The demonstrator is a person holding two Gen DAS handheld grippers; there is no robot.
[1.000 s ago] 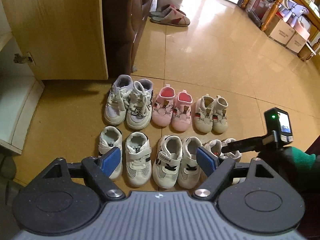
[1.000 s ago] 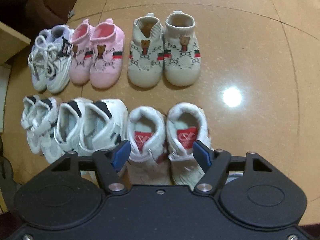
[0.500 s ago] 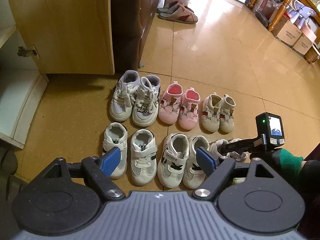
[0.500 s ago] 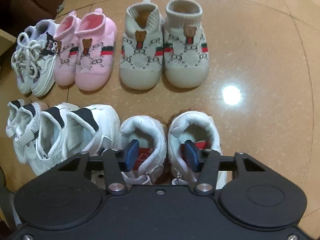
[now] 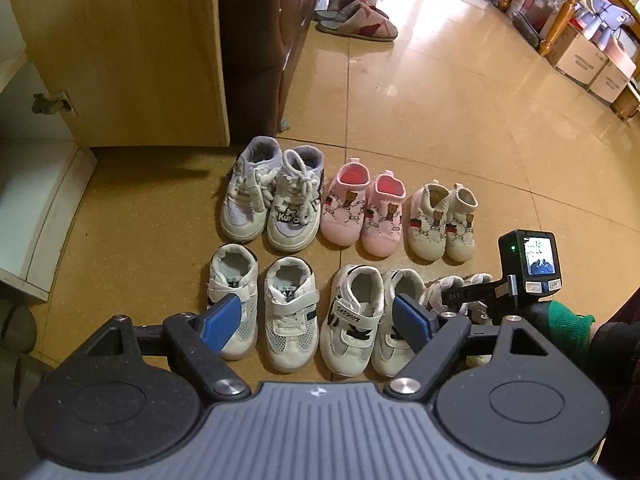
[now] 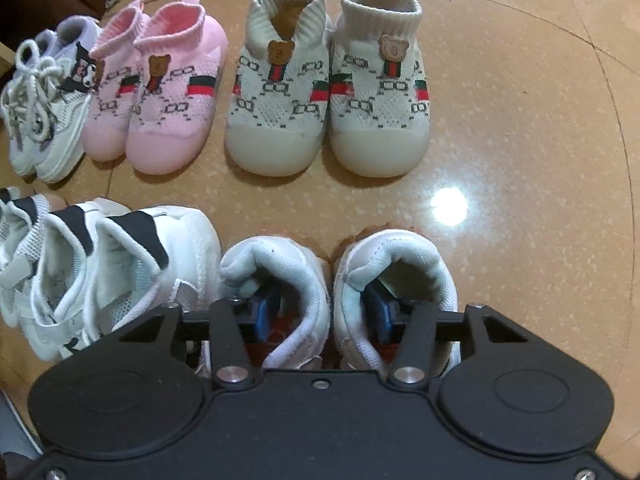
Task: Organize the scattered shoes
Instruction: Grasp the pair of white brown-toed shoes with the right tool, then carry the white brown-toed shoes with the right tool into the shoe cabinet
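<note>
Your right gripper (image 6: 324, 312) has one blue finger dipped into each shoe of the white pair (image 6: 340, 280) at the right end of the near row, pinching their two inner collar walls together between the pads. The fingertips sit down inside the padded openings, so how firmly the walls are squeezed is hard to make out. The toes of that pair are cut off behind the black gripper body, and from the left wrist view the pair (image 5: 456, 292) is mostly covered by the right gripper (image 5: 480, 294) and its small screen.

Your left gripper (image 5: 316, 322) hangs spread wide and empty above the near row. One blue pad (image 5: 222, 322) overlaps the mesh strap shoes (image 5: 262, 304), the other the white shoes with black tabs (image 5: 368, 316).

The far row holds laced lilac-and-white sneakers (image 5: 272, 196) with thick cord laces, pink knit sock shoes (image 5: 364, 208) and cream knit sock shoes (image 6: 328, 80). Both knit pairs have ribbed cuffs, bear patches, red-and-green stripes and smooth rubber toe caps. The floor (image 6: 520, 120) is glossy tan tile with a bright glare spot. A wooden cabinet door (image 5: 128, 48) stands open at the left, and slippers (image 5: 356, 24) lie farther back, blurred.
</note>
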